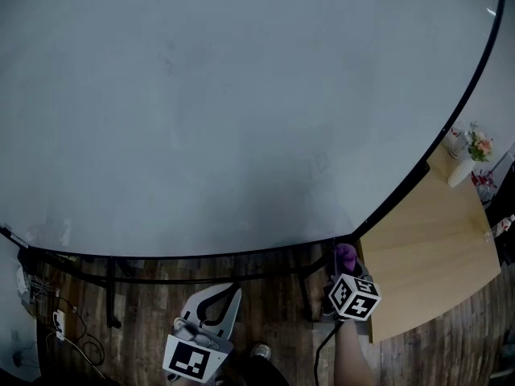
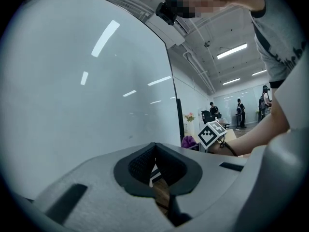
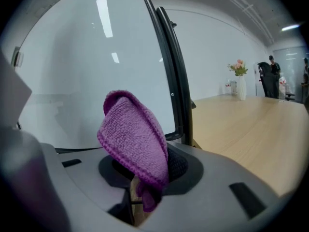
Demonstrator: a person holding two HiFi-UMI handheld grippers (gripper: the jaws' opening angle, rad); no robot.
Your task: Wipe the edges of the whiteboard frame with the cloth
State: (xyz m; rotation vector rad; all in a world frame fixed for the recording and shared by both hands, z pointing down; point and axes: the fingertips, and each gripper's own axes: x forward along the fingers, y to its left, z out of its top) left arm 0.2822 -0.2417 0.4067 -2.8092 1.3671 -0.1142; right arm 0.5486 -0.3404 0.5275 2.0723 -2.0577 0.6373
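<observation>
The big whiteboard (image 1: 241,95) fills the head view; its black frame (image 1: 201,255) runs along the bottom and up the right side. My right gripper (image 1: 344,270) is shut on a purple cloth (image 1: 346,256), just below the board's bottom right corner. In the right gripper view the cloth (image 3: 135,139) stands folded up out of the right gripper (image 3: 150,170), beside the frame's upright edge (image 3: 174,71). My left gripper (image 1: 232,290) hangs lower, below the bottom edge. In its own view the left gripper (image 2: 155,151) is shut on nothing and faces the whiteboard (image 2: 87,91).
A wooden table (image 1: 426,248) stands right of the board, with a vase of flowers (image 1: 471,155) at its far end. The board's stand legs (image 1: 113,296) and loose cables (image 1: 64,328) lie on the wooden floor. People (image 2: 239,112) stand far off.
</observation>
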